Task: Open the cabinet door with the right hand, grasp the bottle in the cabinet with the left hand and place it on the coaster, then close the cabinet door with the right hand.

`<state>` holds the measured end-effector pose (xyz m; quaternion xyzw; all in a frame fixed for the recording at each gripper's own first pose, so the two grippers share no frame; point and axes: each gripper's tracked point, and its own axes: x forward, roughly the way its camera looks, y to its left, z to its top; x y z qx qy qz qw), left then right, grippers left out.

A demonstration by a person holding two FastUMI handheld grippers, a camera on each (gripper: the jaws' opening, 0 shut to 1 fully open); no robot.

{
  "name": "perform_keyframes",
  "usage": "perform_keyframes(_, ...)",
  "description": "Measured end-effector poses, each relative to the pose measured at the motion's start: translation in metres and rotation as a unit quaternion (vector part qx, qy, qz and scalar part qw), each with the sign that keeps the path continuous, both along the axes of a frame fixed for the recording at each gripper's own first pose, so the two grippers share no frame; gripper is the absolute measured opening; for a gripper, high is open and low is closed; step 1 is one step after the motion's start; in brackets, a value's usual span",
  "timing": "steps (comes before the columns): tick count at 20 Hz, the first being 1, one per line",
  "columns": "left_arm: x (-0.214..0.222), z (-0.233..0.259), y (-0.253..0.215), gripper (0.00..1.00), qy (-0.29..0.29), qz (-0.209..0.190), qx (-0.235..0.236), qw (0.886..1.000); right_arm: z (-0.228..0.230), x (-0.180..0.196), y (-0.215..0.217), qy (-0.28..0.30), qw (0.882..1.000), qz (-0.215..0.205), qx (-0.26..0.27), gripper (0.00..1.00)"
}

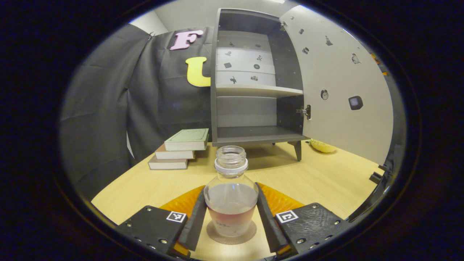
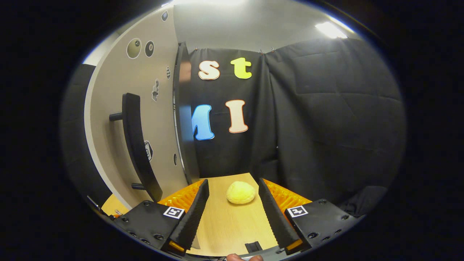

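A light wooden table [image 1: 326, 181] stands inside a booth hung with black cloth [image 1: 108, 108]. Behind the table, above the cloth, a plain pale wall [image 2: 232, 32] rises. A bright ceiling light [image 2: 330, 29] glows above the table. On the table's far left lies a stack of three books [image 1: 179, 149], near the cloth.

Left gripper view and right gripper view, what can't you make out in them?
- Left gripper view: whether the fingers press the bottle on the coaster; contact unclear.
- Left gripper view: bottle label, too small.
- Right gripper view: cabinet door stickers, too small; handle bottom hidden by the right gripper.
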<state>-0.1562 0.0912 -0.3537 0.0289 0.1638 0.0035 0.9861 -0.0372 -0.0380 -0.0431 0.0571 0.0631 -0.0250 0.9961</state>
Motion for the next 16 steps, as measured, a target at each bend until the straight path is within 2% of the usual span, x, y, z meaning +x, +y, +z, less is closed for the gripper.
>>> perform_keyframes(1, 0.0, 0.0, 0.0, 0.75, 0.003, 0.001, -0.001, 1.0, -0.001, -0.001, 0.002, -0.001, 1.0, 0.003, 0.004, 0.8)
perform_keyframes(2, 0.0, 0.0, -0.001, 0.74, 0.004, 0.001, -0.001, 1.0, 0.0, 0.001, 0.002, -0.003, 1.0, 0.003, 0.006, 0.88)
perform_keyframes(11, -0.002, 0.008, 0.0, 0.73, 0.025, -0.008, 0.006, 1.0, -0.006, -0.004, -0.014, 0.002, 0.999, -0.015, 0.036, 0.87)
perform_keyframes(13, -0.003, 0.018, -0.004, 0.84, 0.022, -0.014, -0.004, 1.0, -0.008, -0.006, -0.014, 0.004, 0.999, -0.016, 0.038, 0.87)
perform_keyframes(16, -0.006, 0.036, -0.003, 0.84, 0.015, -0.016, -0.003, 1.0, -0.012, -0.005, -0.017, 0.004, 0.999, -0.018, 0.042, 0.87)
